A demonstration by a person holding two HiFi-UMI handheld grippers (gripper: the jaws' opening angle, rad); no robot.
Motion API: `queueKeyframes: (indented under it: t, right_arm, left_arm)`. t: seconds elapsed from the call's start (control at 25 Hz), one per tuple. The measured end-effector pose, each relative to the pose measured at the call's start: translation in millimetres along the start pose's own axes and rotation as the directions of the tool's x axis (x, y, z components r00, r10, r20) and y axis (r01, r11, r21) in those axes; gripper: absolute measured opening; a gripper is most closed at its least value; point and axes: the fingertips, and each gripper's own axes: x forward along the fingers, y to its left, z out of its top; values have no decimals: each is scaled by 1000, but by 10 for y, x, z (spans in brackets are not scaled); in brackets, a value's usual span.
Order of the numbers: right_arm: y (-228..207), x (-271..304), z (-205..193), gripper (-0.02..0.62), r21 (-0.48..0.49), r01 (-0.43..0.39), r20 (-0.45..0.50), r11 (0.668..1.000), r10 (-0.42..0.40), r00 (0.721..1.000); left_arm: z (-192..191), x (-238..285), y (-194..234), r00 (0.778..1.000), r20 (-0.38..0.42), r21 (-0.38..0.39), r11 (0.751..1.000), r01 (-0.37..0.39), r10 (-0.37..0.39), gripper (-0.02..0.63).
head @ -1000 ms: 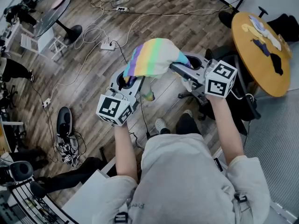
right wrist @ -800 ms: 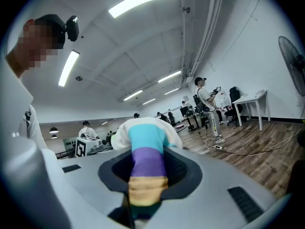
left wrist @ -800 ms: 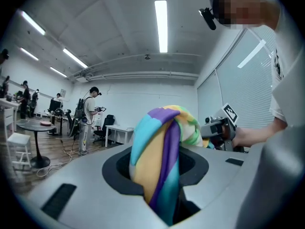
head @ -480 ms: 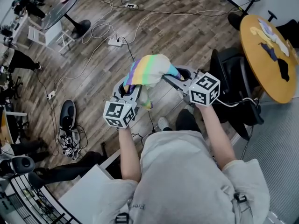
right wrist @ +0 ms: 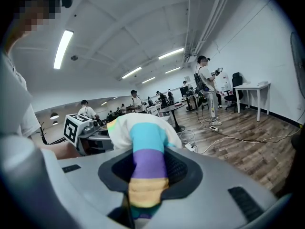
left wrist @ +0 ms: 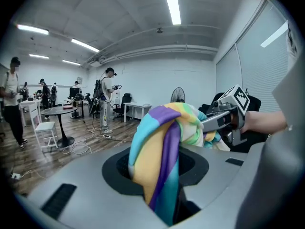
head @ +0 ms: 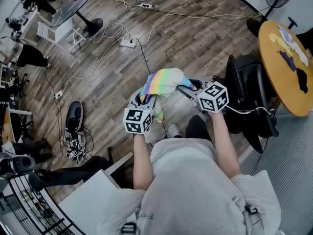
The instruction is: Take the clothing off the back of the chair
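A rainbow-striped garment (head: 164, 81) hangs bunched between my two grippers, in front of my body and above the wooden floor. My left gripper (head: 145, 98) is shut on its left part; the cloth (left wrist: 159, 147) fills the jaws and hides the fingertips. My right gripper (head: 184, 86) is shut on the right part, where a purple, blue and yellow fold (right wrist: 145, 161) runs down between the jaws. Each gripper view shows the other gripper close by, the right gripper (left wrist: 228, 118) and the left gripper's marker cube (right wrist: 76, 127). The black chair (head: 247, 94) stands to my right, apart from the garment.
A round wooden table (head: 285, 58) with pieces of clothing on it stands at the far right. Cables and a power strip (head: 128, 43) lie on the floor ahead. A glass round table (head: 73, 1) and a white chair are at the upper left. Several people (left wrist: 106, 97) stand across the room.
Both grippers have come down and in toward my body with the garment held between them. The garment hangs lower and looks more bunched.
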Motion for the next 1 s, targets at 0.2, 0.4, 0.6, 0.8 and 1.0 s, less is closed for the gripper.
queueKeyframes:
  t: [0.2, 0.4, 0.6, 0.8, 1.0]
  right_arm:
    - [-134, -2, -292, 133, 43, 31, -35, 999, -30, 999]
    - [-129, 50, -486, 133, 81, 33, -59, 996, -29, 998]
    - [-125, 75, -485, 132, 69, 37, -66, 997, -33, 997]
    - [-139, 108, -417, 131, 56, 41, -62, 998, -37, 997]
    - [-94, 133, -413, 130, 38, 30, -71, 999, -28, 997]
  left_arm:
    - [-254, 125, -81, 998, -64, 14, 1000, -13, 14, 153]
    - [-435, 134, -82, 996, -85, -18, 1000, 9, -10, 153]
    - [-457, 125, -57, 995, -94, -15, 1000, 24, -25, 153]
    - [-413, 138, -16, 997, -74, -24, 999, 26, -28, 153]
    - [-428, 88, -4, 998, -61, -42, 999, 20, -22, 153]
